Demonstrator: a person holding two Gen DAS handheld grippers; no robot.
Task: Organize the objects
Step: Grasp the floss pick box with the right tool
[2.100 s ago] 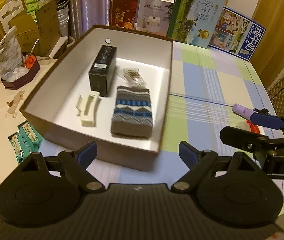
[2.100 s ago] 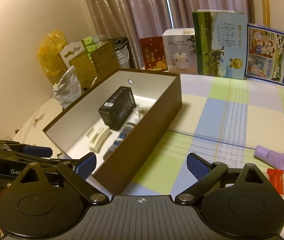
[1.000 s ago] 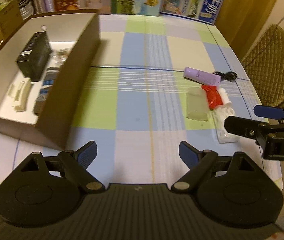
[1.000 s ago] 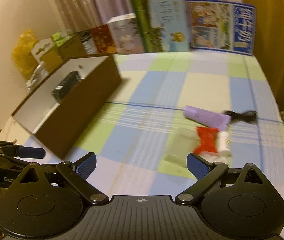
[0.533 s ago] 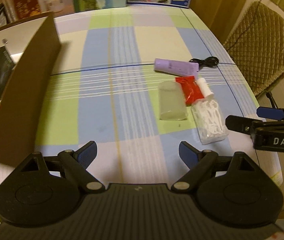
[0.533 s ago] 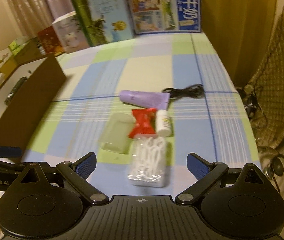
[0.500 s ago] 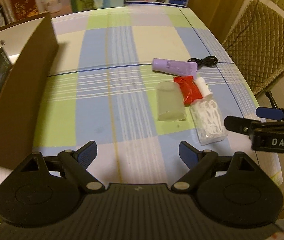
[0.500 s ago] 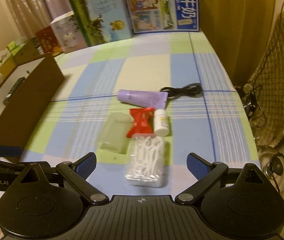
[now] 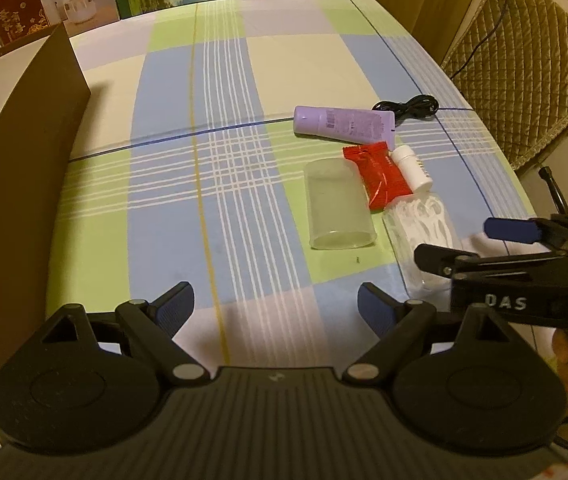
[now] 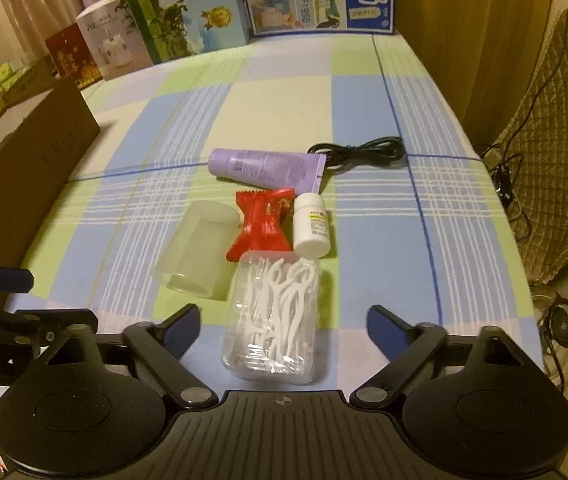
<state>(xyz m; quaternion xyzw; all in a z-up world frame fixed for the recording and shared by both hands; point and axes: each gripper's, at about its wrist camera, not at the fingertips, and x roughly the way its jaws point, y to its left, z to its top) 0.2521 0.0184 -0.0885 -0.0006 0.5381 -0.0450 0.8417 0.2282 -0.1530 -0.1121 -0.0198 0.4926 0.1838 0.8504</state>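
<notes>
The clear box of white floss picks (image 10: pixel 274 314), lying near the table edge between the wide-spread fingers of the right gripper (image 10: pixel 283 324), is seen whole only from the right wrist; the left gripper (image 9: pixel 275 306) is likewise held wide, nothing in it; the brown box (image 9: pixel 16 184) is seen at left.

1 tube (image 10: pixel 265 169) | 1 cup (image 10: pixel 200 255) | 1 red packet (image 10: pixel 262 224) | 1 bottle (image 10: pixel 311 223) | 1 floss-pick case (image 10: pixel 274 312) | 1 cable (image 10: pixel 358 151) | 1 box (image 9: pixel 16 184), contents mostly hidden

Bare tablecloth (image 9: pixel 220 208) left of clutter; brown box (image 9: pixel 16 184) blocks far left
</notes>
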